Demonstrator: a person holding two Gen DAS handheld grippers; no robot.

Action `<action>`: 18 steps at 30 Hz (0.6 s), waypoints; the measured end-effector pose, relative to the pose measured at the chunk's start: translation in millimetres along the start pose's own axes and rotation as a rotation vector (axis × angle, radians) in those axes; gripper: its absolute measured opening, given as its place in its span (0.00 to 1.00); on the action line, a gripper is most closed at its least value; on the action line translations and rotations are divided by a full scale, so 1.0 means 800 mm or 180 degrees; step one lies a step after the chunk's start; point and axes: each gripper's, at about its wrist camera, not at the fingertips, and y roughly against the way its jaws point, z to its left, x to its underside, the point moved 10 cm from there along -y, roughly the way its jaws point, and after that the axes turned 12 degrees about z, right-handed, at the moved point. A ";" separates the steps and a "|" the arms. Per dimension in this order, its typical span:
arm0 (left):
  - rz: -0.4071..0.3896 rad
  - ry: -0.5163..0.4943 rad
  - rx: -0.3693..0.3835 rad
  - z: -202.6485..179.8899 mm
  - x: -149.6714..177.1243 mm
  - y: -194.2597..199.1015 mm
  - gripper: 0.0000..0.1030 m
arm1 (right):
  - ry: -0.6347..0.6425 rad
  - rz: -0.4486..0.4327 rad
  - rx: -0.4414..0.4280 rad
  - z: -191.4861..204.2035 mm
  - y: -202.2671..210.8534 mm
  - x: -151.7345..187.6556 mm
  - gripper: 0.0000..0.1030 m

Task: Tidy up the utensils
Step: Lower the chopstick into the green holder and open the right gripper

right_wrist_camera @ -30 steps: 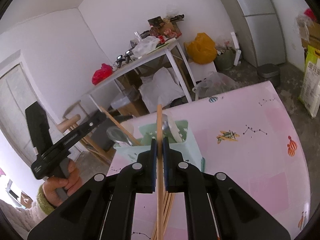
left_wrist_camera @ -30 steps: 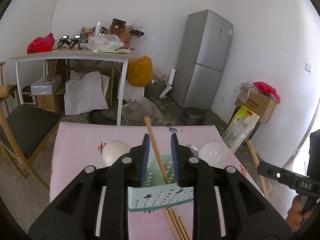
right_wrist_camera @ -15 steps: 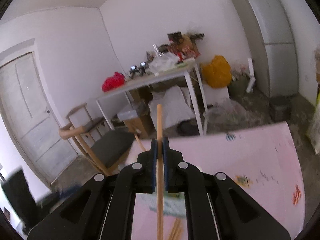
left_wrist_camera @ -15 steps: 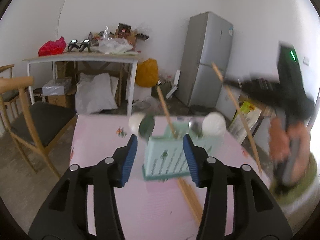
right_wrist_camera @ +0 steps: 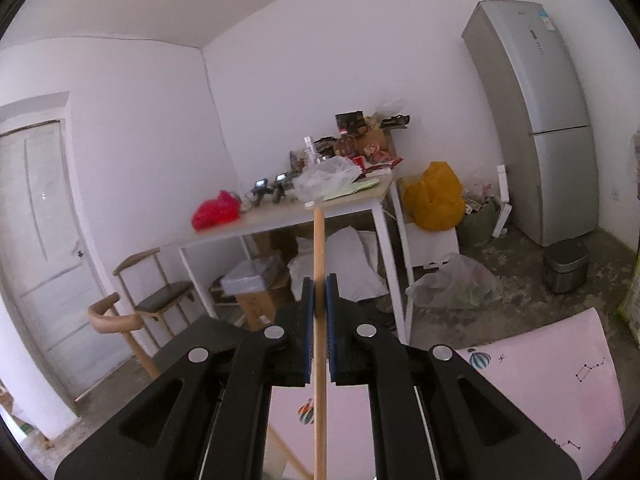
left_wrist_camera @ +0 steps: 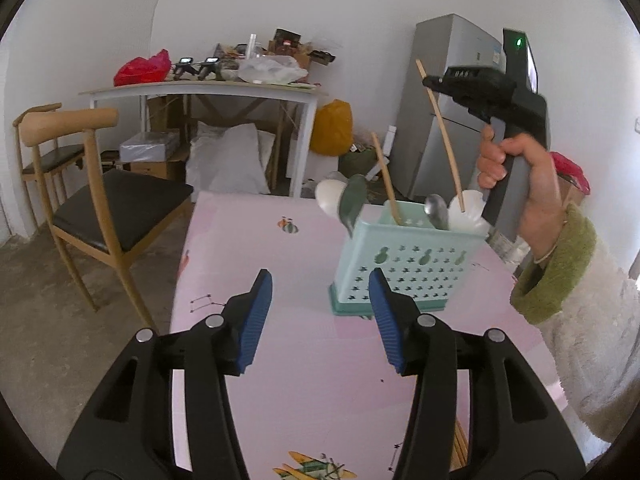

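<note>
A mint-green perforated utensil holder stands on the pink table. It holds spoons, a metal spoon and one wooden chopstick. My left gripper is open and empty, just in front of the holder. My right gripper is shut on a second wooden chopstick; in the left wrist view the right gripper holds that chopstick upright over the holder's right end, its lower tip at the rim by a white spoon. More chopsticks lie on the table at the lower right.
A wooden chair stands left of the table. Behind are a cluttered white desk, a grey fridge, a yellow bag and boxes on the floor.
My left gripper let go of the holder, opened and drew back. My right gripper lifted the chopstick and brought it upright over the holder's right end.
</note>
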 end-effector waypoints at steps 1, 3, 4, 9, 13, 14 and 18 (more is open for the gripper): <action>-0.0002 0.0021 -0.0006 0.004 -0.001 0.001 0.46 | 0.0004 0.0010 0.0015 -0.001 -0.008 0.002 0.06; -0.0006 0.0049 -0.0036 0.010 -0.002 0.001 0.46 | 0.0016 0.0054 0.0080 -0.004 -0.022 0.009 0.06; -0.0008 0.0057 -0.0043 0.011 -0.003 0.001 0.46 | 0.0020 0.0070 0.0092 -0.005 -0.027 0.013 0.06; 0.0015 0.0098 -0.0073 0.018 -0.002 -0.004 0.46 | 0.0056 0.0138 0.0172 -0.011 -0.047 0.027 0.06; 0.0018 0.0134 -0.0077 0.022 -0.003 -0.006 0.46 | 0.0084 0.0202 0.0206 -0.016 -0.056 0.039 0.06; 0.0018 0.0137 -0.0077 0.021 -0.002 -0.006 0.46 | 0.0104 0.0216 0.0214 -0.015 -0.056 0.043 0.06; 0.0036 0.0154 -0.0073 0.023 -0.003 -0.009 0.46 | 0.0152 0.0264 0.0231 -0.020 -0.051 0.055 0.06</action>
